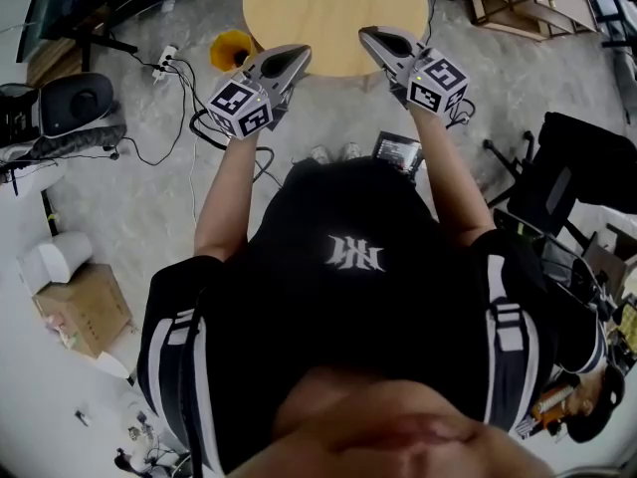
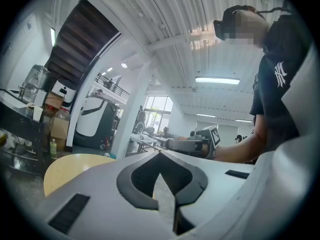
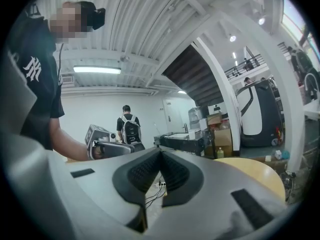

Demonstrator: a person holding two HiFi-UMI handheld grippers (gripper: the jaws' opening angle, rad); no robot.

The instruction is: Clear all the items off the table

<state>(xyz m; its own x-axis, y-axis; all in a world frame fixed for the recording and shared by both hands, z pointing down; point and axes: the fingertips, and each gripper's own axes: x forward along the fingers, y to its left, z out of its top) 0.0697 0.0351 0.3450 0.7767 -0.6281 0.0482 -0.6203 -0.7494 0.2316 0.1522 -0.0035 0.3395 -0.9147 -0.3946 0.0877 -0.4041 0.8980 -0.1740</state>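
**Head view.** The left claw and right claw are held level over the near edge of the round, pale wooden bench. The visible part of the bench top carries no items, and none of the task's things is in view. A yellow open-mouthed vessel stands on the floor beside the bench.

**Left gripper view.** The jaws are clenched tip to tip, with nothing between them.

**Right gripper view.** The jaws are likewise clenched and empty.

**Hazards.** Any remaining item would be pushed rather than taken unless the jaws are released first. The loose black floor cables could snag a foot.
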